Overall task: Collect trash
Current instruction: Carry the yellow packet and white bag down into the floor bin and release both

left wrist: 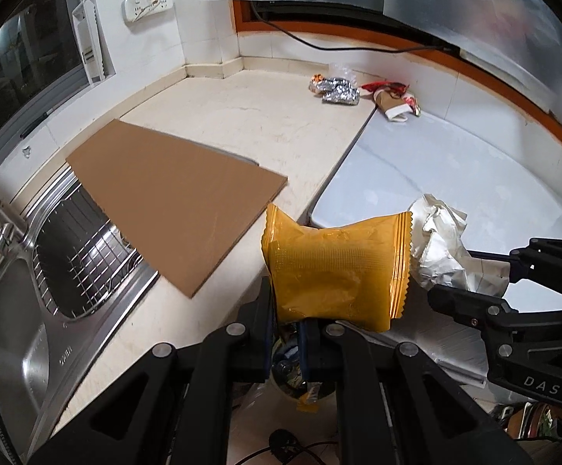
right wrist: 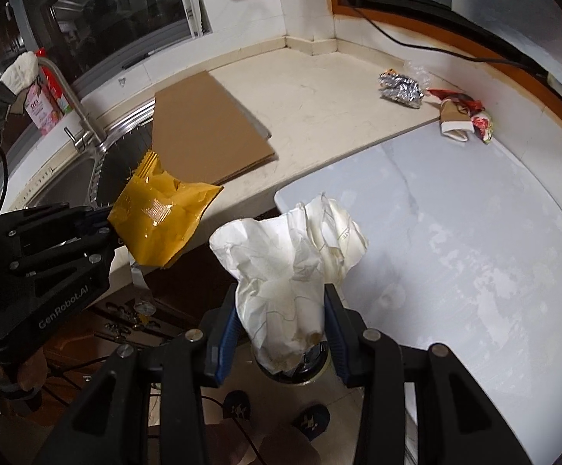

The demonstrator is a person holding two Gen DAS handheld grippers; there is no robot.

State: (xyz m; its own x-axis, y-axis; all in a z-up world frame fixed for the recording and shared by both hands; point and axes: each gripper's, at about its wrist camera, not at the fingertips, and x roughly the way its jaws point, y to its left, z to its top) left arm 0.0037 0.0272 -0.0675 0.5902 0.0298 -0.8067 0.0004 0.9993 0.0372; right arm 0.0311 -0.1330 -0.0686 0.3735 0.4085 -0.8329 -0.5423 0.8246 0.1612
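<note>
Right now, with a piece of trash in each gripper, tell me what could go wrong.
1. The yellow wrapper is pinched only at its bottom edge by the left gripper; it could slip out.
2. The crumpled paper bulges loosely above the right gripper and might pull free.
3. The foil wrapper and paper cup in the far corner could be forgotten.

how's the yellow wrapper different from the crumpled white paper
The yellow wrapper is glossy with zigzag ends; the white paper is matte and crumpled. The wrapper is pinched at one edge by the left gripper; the paper fills the right gripper. Both are held off the counter.
</note>
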